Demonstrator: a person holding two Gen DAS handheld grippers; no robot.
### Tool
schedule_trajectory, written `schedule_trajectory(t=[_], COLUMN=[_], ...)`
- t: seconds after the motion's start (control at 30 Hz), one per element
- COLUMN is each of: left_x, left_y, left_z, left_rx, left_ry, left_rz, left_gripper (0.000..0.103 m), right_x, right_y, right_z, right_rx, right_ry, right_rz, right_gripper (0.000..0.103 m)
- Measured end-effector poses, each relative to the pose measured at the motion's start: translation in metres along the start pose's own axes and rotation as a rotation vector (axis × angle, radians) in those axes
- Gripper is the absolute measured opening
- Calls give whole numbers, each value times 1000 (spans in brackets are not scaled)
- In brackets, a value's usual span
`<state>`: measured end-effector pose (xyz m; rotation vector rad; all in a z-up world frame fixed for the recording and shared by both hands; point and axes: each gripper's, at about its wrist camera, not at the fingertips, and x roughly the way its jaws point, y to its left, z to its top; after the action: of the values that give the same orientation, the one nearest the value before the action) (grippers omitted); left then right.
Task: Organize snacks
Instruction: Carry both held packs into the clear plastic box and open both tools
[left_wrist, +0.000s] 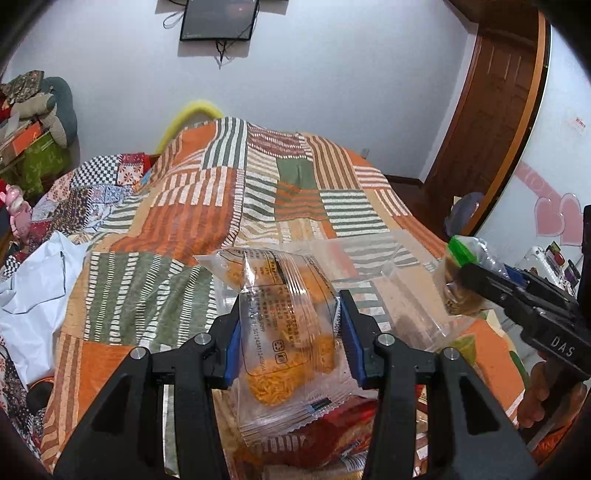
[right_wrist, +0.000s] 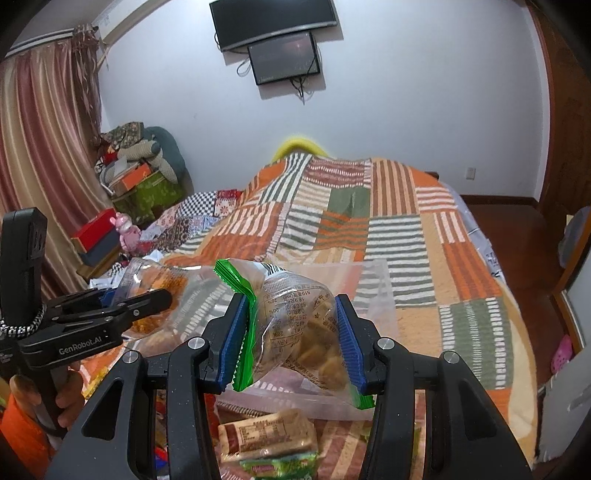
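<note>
My left gripper (left_wrist: 291, 314) is shut on a clear packet of orange snack sticks (left_wrist: 288, 332) and holds it above the bed; it also shows at the left of the right wrist view (right_wrist: 162, 295). My right gripper (right_wrist: 291, 317) is shut on a clear green-edged packet of brown biscuits (right_wrist: 295, 325), which shows at the right of the left wrist view (left_wrist: 461, 280). A clear plastic storage box (right_wrist: 369, 291) lies on the bedspread just beyond both packets. More snack packets (right_wrist: 266, 439) lie below my right gripper.
The patchwork orange, green and white bedspread (left_wrist: 236, 199) covers the bed ahead. White cloth (left_wrist: 33, 295) lies at the left. Boxes and bags (right_wrist: 140, 181) are stacked by the curtain. A wooden door (left_wrist: 491, 110) stands at the right.
</note>
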<state>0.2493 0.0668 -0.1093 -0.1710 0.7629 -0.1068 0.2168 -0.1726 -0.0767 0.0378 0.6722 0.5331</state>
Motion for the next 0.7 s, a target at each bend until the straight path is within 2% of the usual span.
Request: schedule_trajectory(t=[0.3,0.5,0.7], left_x=[26,29,15], left_y=[4,5,-1], left_z=[1,0,2], left_rx=[-33,-39,-17], left_ry=[77,79,49], left_rz=[-25,-23,-17], left_gripper=[46,46,58], right_x=[25,30,35], right_y=[0,2,4], right_z=[-3,-1,-3], right_rx=[-13,-27,-29], right_ry=[79,96,131], right_rz=[-4,-3,13], right_gripper=[44,45,49])
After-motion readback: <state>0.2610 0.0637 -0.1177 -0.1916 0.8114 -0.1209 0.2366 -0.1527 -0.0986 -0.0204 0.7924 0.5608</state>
